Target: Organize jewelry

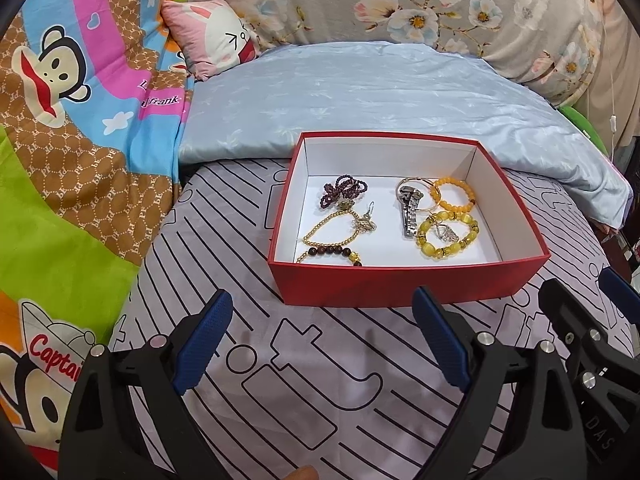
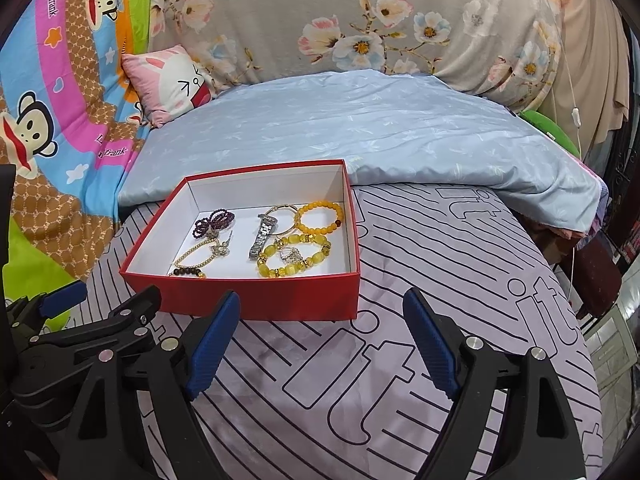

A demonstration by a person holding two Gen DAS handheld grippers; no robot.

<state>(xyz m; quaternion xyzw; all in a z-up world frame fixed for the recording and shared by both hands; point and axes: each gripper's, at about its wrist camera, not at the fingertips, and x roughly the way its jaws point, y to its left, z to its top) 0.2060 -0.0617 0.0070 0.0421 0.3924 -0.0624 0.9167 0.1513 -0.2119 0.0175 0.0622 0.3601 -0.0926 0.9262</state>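
A shallow red cardboard box with a white lining (image 1: 404, 280) is seen resting on a lilac bedsheet printed with black lines (image 1: 320, 360), near the sheet's far edge where a pale blue quilt (image 1: 380, 92) is folded. All the jewellery is gathered inside it. A string of dark purple beads (image 1: 344, 192) and a thin gold bead chain with brown wooden beads (image 1: 328, 240) are laid toward the box's left wall; a silver metal watch (image 1: 410, 210), an orange bead bracelet (image 1: 454, 194) and a chunky yellow bead bracelet (image 1: 448, 234) are grouped toward its right wall.

The left gripper (image 1: 320, 344) and the right gripper (image 2: 320, 344) are held just short of the box's near wall, both spread wide, with nothing between their blue pads.

The pieces are judged light and limp, apt to slide on the smooth lining and to snag one another. The watch is best taken across its stiff case; the bead bracelets across one side of the loop. The fine chain is thought the likeliest to slip or tangle.
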